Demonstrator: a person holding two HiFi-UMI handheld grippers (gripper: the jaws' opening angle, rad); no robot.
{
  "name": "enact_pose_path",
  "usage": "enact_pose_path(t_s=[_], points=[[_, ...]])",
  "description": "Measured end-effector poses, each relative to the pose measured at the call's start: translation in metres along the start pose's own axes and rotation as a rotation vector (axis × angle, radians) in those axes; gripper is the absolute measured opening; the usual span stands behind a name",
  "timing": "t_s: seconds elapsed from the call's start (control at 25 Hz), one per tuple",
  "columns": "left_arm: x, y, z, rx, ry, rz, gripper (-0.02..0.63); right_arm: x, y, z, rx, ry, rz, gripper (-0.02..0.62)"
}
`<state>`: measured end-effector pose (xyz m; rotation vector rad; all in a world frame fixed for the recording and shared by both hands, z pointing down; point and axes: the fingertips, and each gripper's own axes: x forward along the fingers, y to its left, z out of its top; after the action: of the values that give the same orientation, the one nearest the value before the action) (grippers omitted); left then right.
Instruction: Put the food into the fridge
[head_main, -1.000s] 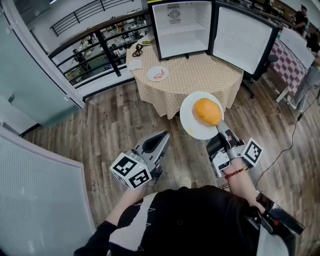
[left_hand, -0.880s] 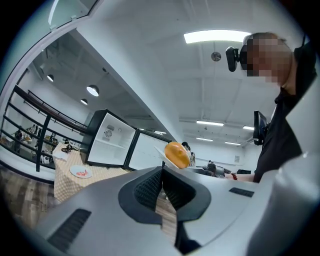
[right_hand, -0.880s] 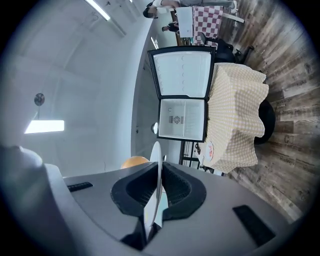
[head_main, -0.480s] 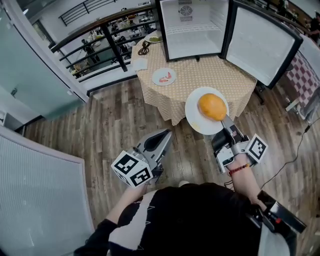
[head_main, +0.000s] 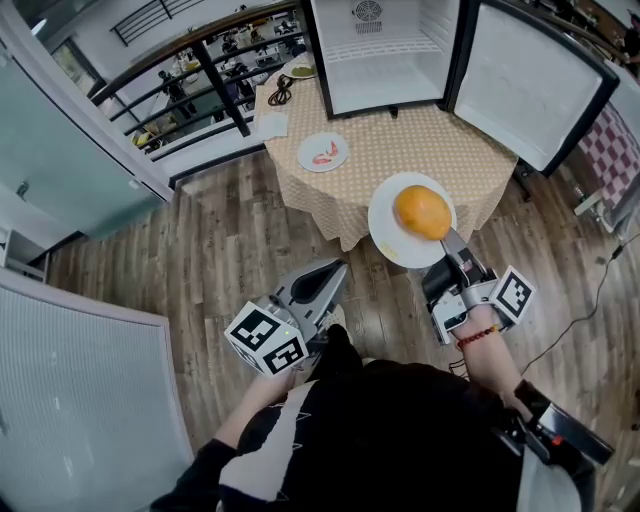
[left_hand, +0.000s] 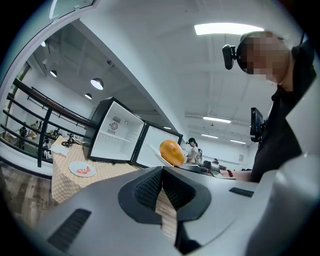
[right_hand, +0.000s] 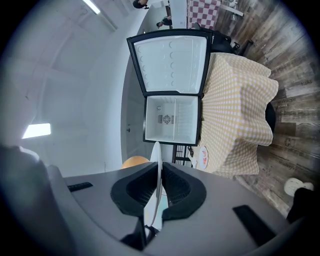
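My right gripper (head_main: 449, 246) is shut on the rim of a white plate (head_main: 388, 232) that carries an orange round food (head_main: 421, 211), held over the floor just short of the table. In the right gripper view the plate (right_hand: 158, 165) shows edge-on between the jaws, the orange food (right_hand: 134, 161) beside it. My left gripper (head_main: 330, 272) is shut and holds nothing; its jaws (left_hand: 161, 186) meet with no gap. The small fridge (head_main: 385, 55) stands open and bare on the checked table (head_main: 420, 150); its door (head_main: 525, 85) swings right. A second plate with red food (head_main: 323, 152) lies on the table's left.
A dark railing (head_main: 200, 75) runs behind the table at the upper left. A glass partition (head_main: 80, 140) lines the left side. A cable (head_main: 590, 290) trails over the wooden floor at right. A bowl (head_main: 298, 68) and a dark cord (head_main: 277, 95) lie at the table's far corner.
Both grippers have moved toward the table and fridge, the plate with the orange food carried along. The fridge and table now sit nearer and larger in the head view.
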<state>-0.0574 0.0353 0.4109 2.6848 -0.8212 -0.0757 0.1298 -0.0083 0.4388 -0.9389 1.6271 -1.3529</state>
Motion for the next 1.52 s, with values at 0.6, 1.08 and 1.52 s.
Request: enact_pose_path(t_s=[0.6, 1.08, 1.52], points=[[0.040, 0.030, 0.005, 0.000, 0.004, -0.035, 0.012, 0.019, -0.011, 0.013, 0.000, -0.043, 0.012, 0.028], [0.145, 0.124, 0.057, 0.003, 0.025, -0.122, 0.013, 0.130, -0.018, 0.091, -0.018, -0.106, 0.003, 0.028], [0.223, 0.182, 0.101, 0.033, 0.035, -0.235, 0.012, 0.211, -0.008, 0.138, -0.052, -0.161, 0.013, 0.028]])
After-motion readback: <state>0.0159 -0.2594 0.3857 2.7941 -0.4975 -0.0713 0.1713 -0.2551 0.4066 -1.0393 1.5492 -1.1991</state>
